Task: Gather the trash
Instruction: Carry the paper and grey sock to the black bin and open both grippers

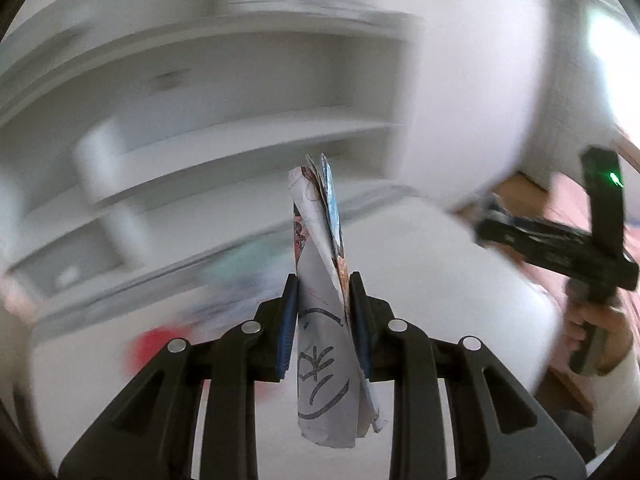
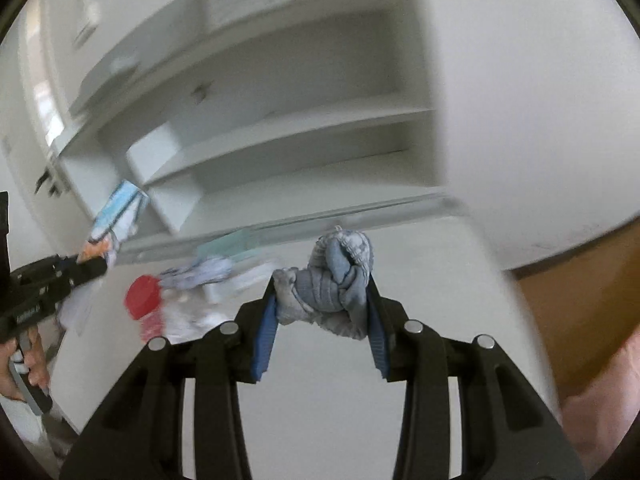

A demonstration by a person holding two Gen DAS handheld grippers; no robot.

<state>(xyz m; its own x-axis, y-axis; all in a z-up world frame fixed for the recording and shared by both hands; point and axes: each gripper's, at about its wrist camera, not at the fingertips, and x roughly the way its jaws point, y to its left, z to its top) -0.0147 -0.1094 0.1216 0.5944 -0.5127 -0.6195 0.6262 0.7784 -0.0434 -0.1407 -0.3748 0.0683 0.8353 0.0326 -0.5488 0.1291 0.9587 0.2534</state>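
Closest in, the left gripper is clamped nearly shut on a folded wad of printed paper, which stands upright between the blue pads, poking above them and hanging below. It is white with dark line drawings and a strip of blue and orange print along one edge.

Alongside, the right gripper squeezes a balled-up grey-blue cloth, ribbed like a sock, its jaws partway closed around the bundle. Both loads hang in the air above the white table.

Beyond the fingers, a red lid sits among a blurred scatter of white and pale blue scraps on the tabletop, near the back edge. Behind that rises a white shelf unit, with a big white panel crowding the right side. Much of the background is smeared by motion blur.
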